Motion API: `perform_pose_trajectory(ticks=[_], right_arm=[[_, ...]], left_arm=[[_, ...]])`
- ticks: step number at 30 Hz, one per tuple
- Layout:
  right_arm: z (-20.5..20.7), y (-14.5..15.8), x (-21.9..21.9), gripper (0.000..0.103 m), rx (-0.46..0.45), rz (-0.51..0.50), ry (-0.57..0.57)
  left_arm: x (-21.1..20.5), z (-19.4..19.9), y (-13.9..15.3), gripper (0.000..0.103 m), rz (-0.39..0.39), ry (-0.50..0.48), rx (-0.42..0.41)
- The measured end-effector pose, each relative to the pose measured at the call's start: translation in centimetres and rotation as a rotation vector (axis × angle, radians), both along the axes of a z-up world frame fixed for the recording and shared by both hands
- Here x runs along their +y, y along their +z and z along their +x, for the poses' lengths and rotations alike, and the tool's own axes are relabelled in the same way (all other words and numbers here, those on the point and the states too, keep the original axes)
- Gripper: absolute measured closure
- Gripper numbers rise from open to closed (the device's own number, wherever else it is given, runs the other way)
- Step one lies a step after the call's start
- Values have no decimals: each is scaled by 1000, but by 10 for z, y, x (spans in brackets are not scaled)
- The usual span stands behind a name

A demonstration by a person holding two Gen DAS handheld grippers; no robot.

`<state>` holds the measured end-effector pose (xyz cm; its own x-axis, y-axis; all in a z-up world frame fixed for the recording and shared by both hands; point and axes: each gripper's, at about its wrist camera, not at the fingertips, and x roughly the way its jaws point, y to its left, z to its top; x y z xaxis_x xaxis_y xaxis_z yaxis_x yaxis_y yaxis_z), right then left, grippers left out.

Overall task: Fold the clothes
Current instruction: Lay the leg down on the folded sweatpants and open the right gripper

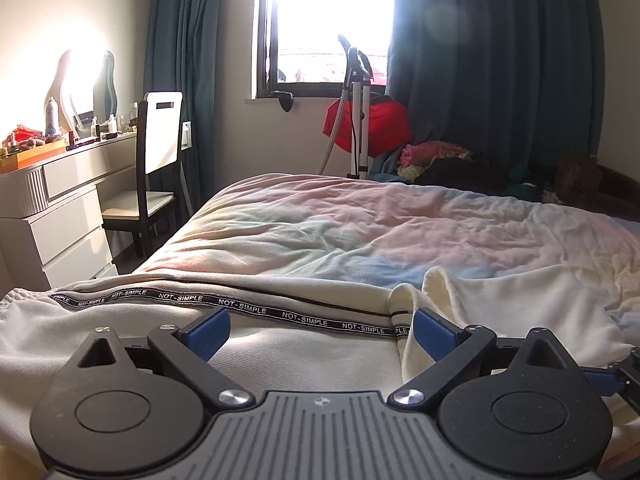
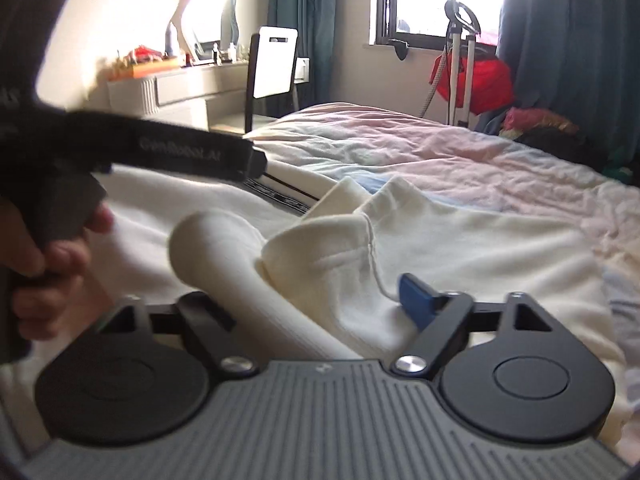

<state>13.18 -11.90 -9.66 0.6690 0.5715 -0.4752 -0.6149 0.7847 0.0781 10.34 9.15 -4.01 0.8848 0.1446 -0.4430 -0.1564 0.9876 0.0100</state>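
Note:
Cream trousers (image 1: 304, 344) with a black "NOT-SIMPLE" side tape (image 1: 240, 306) lie across the near part of the bed. My left gripper (image 1: 322, 330) is open, its blue pads spread wide over the cloth, close to a folded edge (image 1: 404, 312). In the right wrist view the same cream garment (image 2: 460, 248) is bunched into rolled folds (image 2: 224, 248). My right gripper (image 2: 316, 304) is open with a fold lying between its fingers; the left finger is hidden under cloth. The hand-held left gripper body (image 2: 180, 152) crosses the upper left of that view.
The bed has a crumpled pastel quilt (image 1: 360, 224). A dressing table (image 1: 60, 184) and chair (image 1: 156, 168) stand to the left. A garment steamer (image 1: 358, 112), red cloth (image 1: 372, 124) and a clothes pile (image 1: 440, 160) sit under the window beyond the bed.

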Motion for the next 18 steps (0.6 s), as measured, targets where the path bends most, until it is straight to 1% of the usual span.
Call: perform_pose_trajectory(ticks=[2, 3, 5, 7, 10, 12, 13, 14, 15, 17, 18], right_arm=[[-12, 12, -12, 9, 24, 46, 12], [-18, 20, -19, 9, 25, 67, -1], [-28, 35, -36, 9, 18, 114, -46], [-30, 45, -55, 9, 21, 147, -113], [-26, 50, -82, 9, 9, 183, -215], [-15, 48, -93, 10, 2, 175, -266], [-8, 45, -95, 27, 3, 161, -280], [-2, 41, -97, 42, 17, 152, -295], [5, 37, -99, 43, 36, 145, -312], [18, 25, -100, 54, 82, 120, -344], [24, 17, -100, 55, 111, 97, -360]], left_arm=[[-4, -6, 2, 4, 1, -16, -9], [-7, -8, 3, 4, 0, -31, -15], [-14, -18, 4, 3, -6, -97, -53], [-27, -28, 4, 3, 4, -165, -67], [-46, -32, -4, 3, 33, -214, -36], [-55, -31, -12, 3, 46, -226, -11], [-58, -31, -17, 3, 45, -225, -8], [-61, -31, -20, 3, 39, -228, -13], [-62, -31, -20, 3, 33, -235, -25], [-66, -32, -18, 3, 30, -257, -50], [-68, -33, -17, 3, 29, -268, -63]])
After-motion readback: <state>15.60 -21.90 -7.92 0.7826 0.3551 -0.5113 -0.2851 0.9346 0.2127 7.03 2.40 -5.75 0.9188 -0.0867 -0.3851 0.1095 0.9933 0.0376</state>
